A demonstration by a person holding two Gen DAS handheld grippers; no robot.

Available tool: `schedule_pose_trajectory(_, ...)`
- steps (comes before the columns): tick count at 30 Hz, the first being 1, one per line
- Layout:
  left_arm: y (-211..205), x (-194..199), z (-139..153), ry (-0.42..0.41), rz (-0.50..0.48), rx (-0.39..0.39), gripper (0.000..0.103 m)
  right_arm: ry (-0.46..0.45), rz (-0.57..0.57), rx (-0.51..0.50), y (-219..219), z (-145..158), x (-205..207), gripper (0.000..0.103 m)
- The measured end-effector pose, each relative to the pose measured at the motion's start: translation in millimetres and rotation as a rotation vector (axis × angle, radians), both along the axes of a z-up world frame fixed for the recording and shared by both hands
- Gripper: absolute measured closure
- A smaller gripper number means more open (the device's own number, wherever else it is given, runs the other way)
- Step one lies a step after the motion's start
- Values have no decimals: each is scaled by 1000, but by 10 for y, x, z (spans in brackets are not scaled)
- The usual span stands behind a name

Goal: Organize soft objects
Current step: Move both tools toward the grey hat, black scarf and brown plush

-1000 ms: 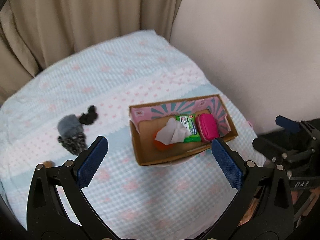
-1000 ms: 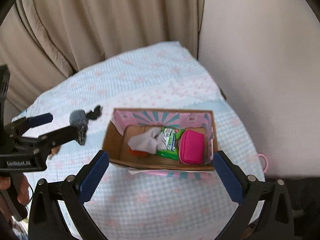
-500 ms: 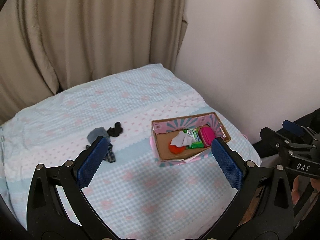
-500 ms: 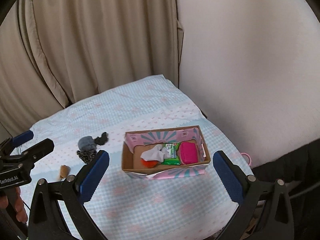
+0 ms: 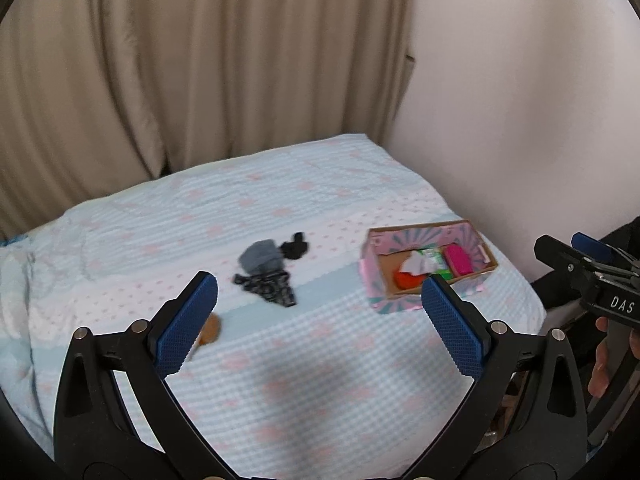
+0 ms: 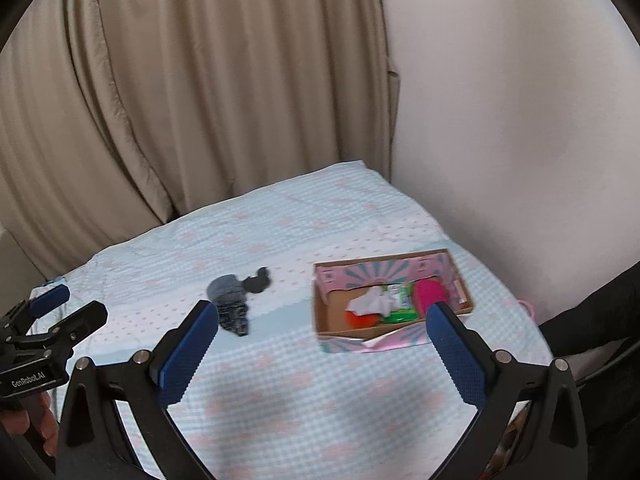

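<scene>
Soft objects split in two groups on the bedspread (image 5: 320, 360). Cardboard box (image 5: 428, 266) at right-center of the left wrist frame, pink patterned walls, open top; inside it a white crumpled cloth (image 5: 418, 265) over an orange item (image 5: 404, 279), a green packet (image 5: 438, 259) in the middle, a magenta pouch (image 5: 459, 259) at the right end. Same box in the right wrist frame, right of center (image 6: 388, 300).

Loose pile left of the box, well apart from it: grey rolled sock (image 5: 260, 257), a small black item (image 5: 295, 246) touching its right side, a dark patterned cloth (image 5: 269, 286) just below the grey one. Blurred, so the patterned piece is possibly a sock too. Small brown object (image 5: 210, 329) lower left, partly behind the left finger pad.

Left gripper (image 5: 320, 320) jaws wide apart, nothing between them, held above the bedspread short of the pile. Right gripper (image 6: 322, 344) also spread wide, nothing held, box showing just past its right finger. Each gripper appears at the edge of the other's view.

Beige curtain (image 5: 180, 72) across the upper frame, plain wall (image 5: 520, 100) upper right.
</scene>
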State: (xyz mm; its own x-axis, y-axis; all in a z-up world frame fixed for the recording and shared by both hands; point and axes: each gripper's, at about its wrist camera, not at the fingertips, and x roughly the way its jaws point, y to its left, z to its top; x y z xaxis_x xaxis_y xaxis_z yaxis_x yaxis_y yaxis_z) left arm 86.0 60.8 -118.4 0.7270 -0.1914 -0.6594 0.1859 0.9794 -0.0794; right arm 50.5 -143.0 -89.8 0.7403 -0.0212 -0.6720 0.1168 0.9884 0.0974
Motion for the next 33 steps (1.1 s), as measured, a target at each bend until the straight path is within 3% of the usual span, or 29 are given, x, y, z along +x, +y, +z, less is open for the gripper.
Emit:
schedule_pose_trajectory(7,696,156,-266,25,69,14,2,27,52,43,555,-248,221,0)
schedule_pose_trajectory(13,1165,370,-714,62,117,26,3,54,114,72,961,-628,515,0)
schedule_pose_trajectory(21,1524,711,-1711,156,142,16,7,118,195,103,1393,-1392,1060,0)
schedule_pose_trajectory(33,1646,1182,-3092,248,121,40,13,228,257,12,1900,-2813,1837,0)
